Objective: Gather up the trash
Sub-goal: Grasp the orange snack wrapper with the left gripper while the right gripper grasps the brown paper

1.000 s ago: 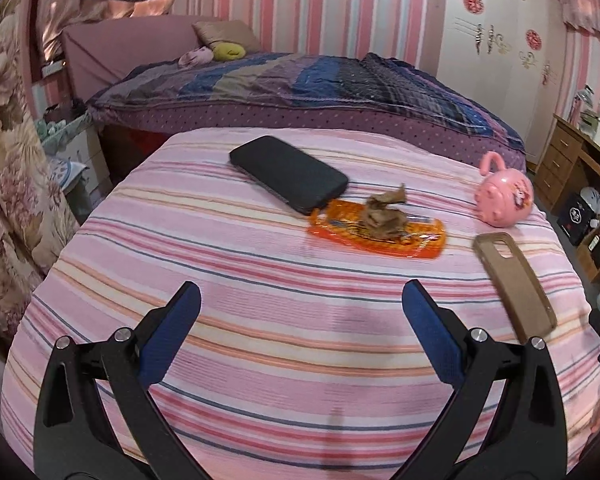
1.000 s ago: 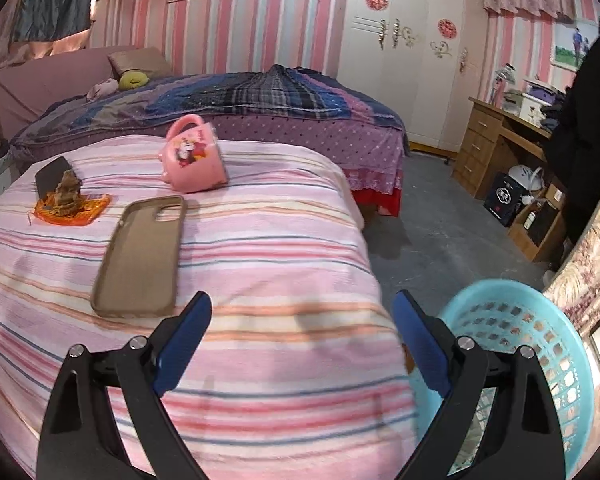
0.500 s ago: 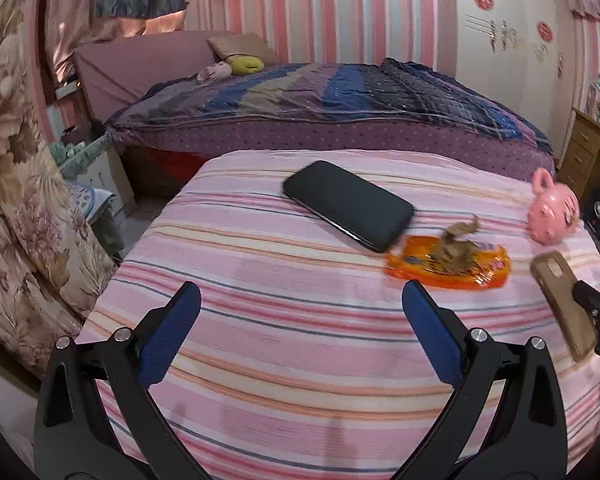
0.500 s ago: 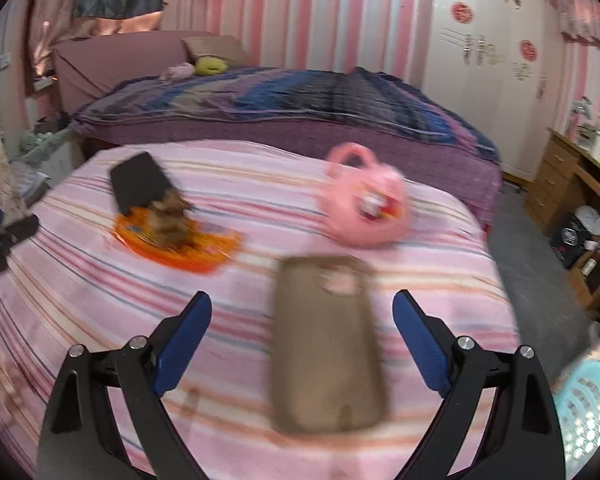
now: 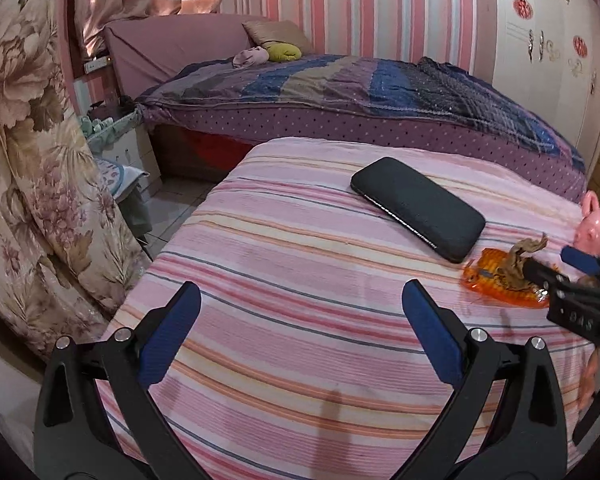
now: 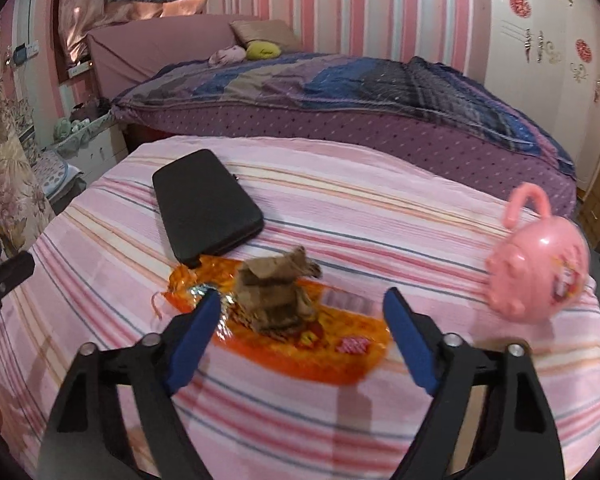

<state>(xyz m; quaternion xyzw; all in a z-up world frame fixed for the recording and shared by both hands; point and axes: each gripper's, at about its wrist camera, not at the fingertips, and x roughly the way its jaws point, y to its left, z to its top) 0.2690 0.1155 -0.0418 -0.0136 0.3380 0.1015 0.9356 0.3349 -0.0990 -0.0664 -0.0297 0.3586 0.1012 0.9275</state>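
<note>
A flat orange snack wrapper [image 6: 332, 348] lies on the pink striped bedspread [image 6: 380, 216], with a crumpled brown paper wad [image 6: 276, 292] on top of it. My right gripper [image 6: 302, 330] hovers low over this trash. Its jaws are closing, the wad and wrapper lie between the blue pads, and neither pad presses on them. From the left wrist view, the right gripper [image 5: 556, 266] reaches in beside the wrapper [image 5: 496, 284] and wad [image 5: 526, 258]. My left gripper [image 5: 300, 332] stands open over bare bedspread to the left, with nothing in it.
A black phone [image 6: 208, 208] lies just behind the wrapper, one corner near it. A pink pig-shaped toy case [image 6: 536, 276] sits to the right. A second bed with a purple quilt [image 6: 340, 92] stands behind. A floral curtain [image 5: 40, 200] hangs at the left.
My right gripper swung left, from the bed edge by the blue basket to over the trash, and its jaws narrowed. My left gripper drifted left, so the trash sits at its right edge.
</note>
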